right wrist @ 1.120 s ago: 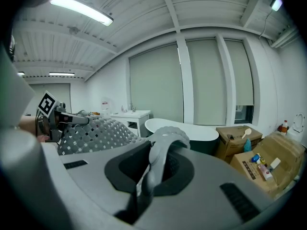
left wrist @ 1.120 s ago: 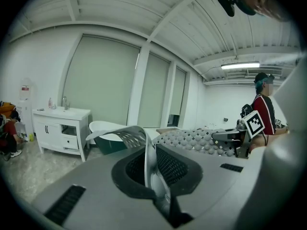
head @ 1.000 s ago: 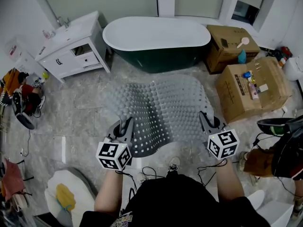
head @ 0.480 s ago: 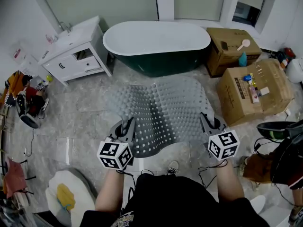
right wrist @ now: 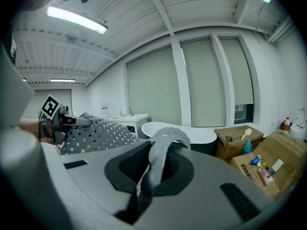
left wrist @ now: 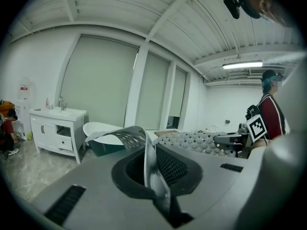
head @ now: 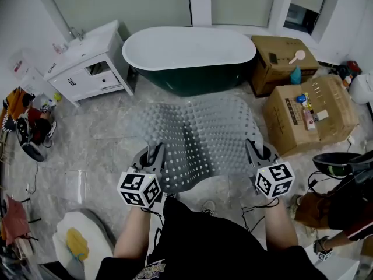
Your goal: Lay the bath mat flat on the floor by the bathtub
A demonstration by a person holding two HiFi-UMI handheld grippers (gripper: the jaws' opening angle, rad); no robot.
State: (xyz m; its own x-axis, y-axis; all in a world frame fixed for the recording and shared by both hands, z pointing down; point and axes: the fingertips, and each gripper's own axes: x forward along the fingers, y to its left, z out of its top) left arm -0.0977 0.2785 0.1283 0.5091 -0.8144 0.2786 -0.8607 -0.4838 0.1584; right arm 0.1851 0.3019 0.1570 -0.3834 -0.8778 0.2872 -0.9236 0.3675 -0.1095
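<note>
Two corners of grey perforated bath mat [head: 204,134] pinched in clenched left gripper [head: 154,155] and right gripper [head: 256,151], spread in air short of bathtub [head: 189,51], near edge partly hidden behind marker cubes [head: 140,189].

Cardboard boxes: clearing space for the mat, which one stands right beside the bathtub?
The smaller box with the pale brush on top, at the bathtub's right end; the larger box carrying bottles stands apart from it.
</note>
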